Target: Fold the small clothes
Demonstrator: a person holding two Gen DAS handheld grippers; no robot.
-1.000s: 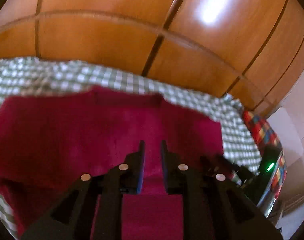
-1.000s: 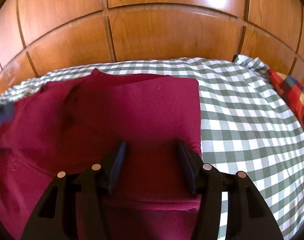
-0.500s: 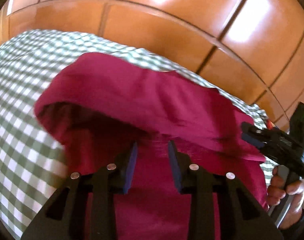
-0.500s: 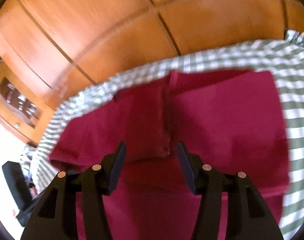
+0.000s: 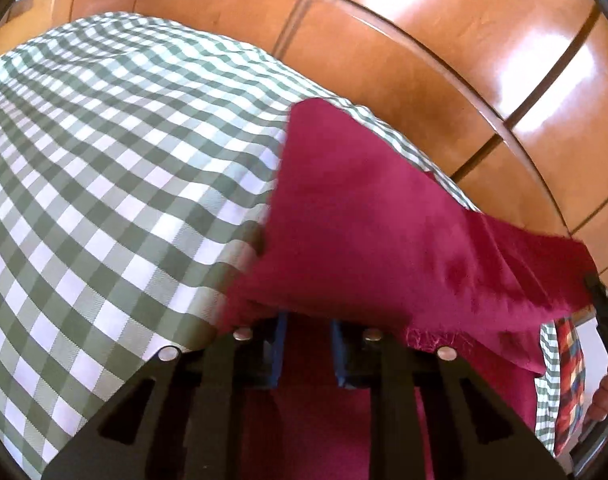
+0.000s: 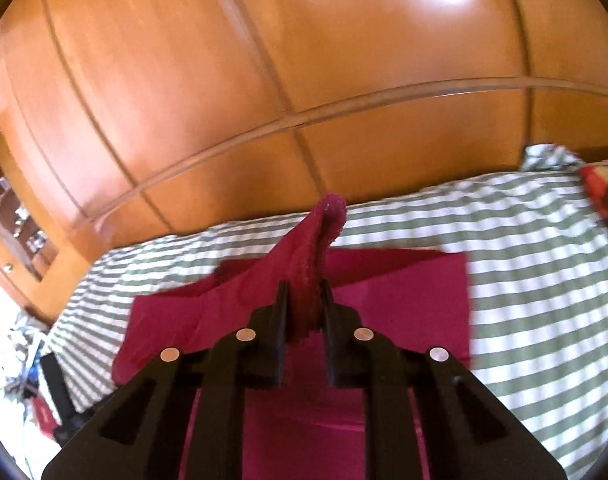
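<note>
The left gripper (image 5: 306, 354) has its tips under draped cloth; whether it is clenched cannot be told. The soft crimson garment (image 5: 368, 216) lies on the green-checked bedsheet (image 5: 104, 168), one frayed edge lifted rightward. The right gripper (image 6: 304, 308) pinches a fold of the garment (image 6: 404, 296) standing upright toward the glossy wooden wardrobe (image 6: 264, 80).

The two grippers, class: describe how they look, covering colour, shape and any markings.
Both the left gripper and the right gripper are matte black, with flat angular linkage arms, triangular cut-outs and round silver rivets at the joints. The left fingers show blue inner pads. No cables, labels or sleeves show.
</note>
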